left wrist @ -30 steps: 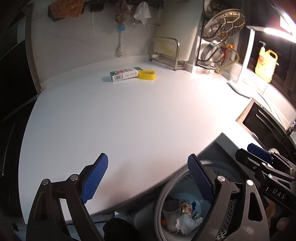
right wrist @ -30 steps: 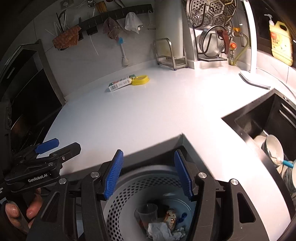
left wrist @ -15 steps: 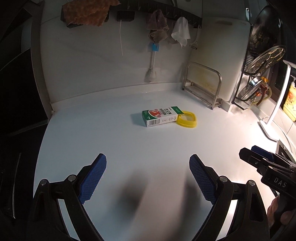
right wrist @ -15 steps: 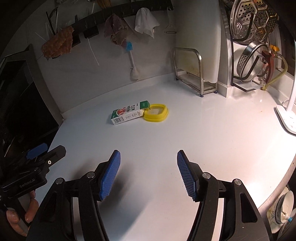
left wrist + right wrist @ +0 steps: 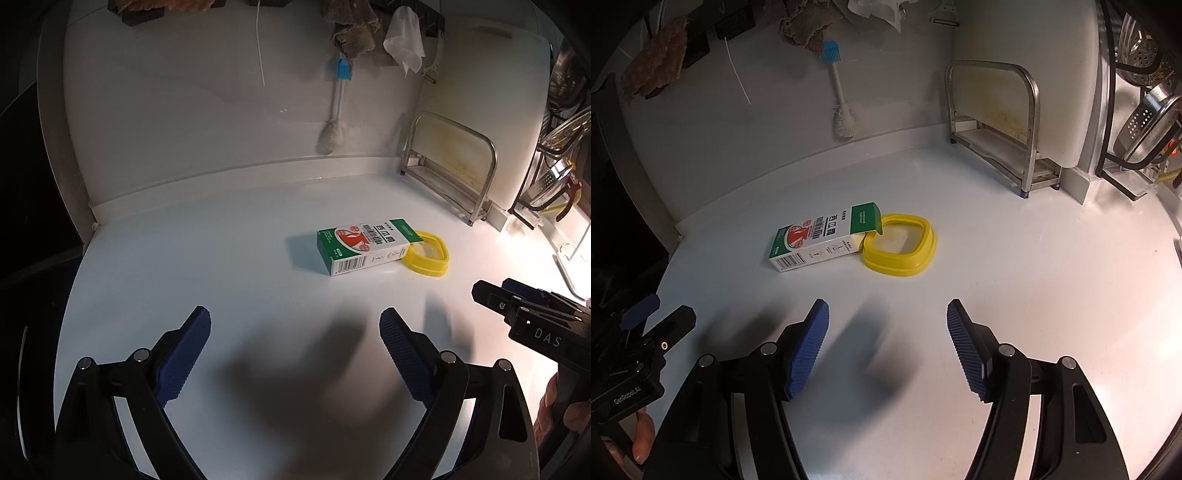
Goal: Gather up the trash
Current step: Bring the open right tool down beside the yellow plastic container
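Green-and-white carton [image 5: 820, 240] touches the yellow lid [image 5: 899, 245] ahead of the right claw [image 5: 886, 350]; both claws, left claw [image 5: 295, 354] included, have just been opening, empty. Grabbing one may knock the other away.

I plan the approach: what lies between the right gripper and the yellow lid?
Only bare white counter, in the right wrist view, separates the open right gripper from the yellow lid.

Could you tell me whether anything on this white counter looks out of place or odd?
Yes: a green and white carton lies on its side mid-counter, its end flap hanging open over a yellow lid that rests upside down against it. Both sit loose, apart from the racks and tools hung along the wall. Nothing looks spilled.
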`<action>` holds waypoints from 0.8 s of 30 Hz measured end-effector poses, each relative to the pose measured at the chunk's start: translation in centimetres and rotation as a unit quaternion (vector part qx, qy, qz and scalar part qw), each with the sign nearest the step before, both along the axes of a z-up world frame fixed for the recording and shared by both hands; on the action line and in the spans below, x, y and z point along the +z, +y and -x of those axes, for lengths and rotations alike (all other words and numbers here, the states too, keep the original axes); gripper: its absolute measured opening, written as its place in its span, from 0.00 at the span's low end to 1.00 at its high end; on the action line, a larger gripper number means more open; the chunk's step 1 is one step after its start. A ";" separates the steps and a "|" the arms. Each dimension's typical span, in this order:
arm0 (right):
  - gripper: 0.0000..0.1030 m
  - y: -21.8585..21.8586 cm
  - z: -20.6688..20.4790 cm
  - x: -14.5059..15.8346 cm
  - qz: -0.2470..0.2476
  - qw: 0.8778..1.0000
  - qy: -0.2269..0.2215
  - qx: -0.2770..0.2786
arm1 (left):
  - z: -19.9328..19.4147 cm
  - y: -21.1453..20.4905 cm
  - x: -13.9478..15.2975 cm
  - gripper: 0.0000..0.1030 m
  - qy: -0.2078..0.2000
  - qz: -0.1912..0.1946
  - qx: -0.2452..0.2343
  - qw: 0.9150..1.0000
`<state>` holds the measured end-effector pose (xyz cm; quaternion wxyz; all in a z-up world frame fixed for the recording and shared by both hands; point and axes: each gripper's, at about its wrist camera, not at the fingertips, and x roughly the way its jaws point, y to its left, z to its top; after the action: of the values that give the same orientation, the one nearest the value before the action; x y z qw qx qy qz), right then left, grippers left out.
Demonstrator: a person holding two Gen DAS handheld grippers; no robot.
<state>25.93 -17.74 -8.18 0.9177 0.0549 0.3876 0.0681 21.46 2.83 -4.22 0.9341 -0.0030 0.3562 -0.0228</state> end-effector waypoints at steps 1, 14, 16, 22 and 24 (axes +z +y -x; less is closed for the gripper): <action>0.66 0.0 -0.8 -0.3 -0.002 1.000 0.005 -0.003 | -0.2 0.1 -0.3 0.88 0.002 0.000 0.002 1.000; 0.72 1.6 -7.7 -2.5 0.009 0.999 0.052 -0.013 | -0.1 0.2 -1.5 0.90 0.011 -0.006 -0.001 1.000; 0.72 1.9 -8.2 -2.8 0.011 0.998 0.057 -0.014 | -0.1 0.2 -1.5 0.90 0.011 -0.007 -0.001 1.000; 0.72 2.8 -9.6 -3.5 0.027 0.997 0.072 -0.026 | 0.0 0.3 -1.4 0.90 0.010 -0.006 0.001 1.000; 0.72 3.1 -10.1 -3.5 0.032 0.996 0.073 -0.030 | 0.0 0.1 -1.4 0.90 0.010 -0.006 0.000 1.000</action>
<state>36.04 -14.68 -11.70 0.8898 0.0421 0.4538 0.0239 21.46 2.98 -5.66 0.9304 0.0026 0.3660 -0.0203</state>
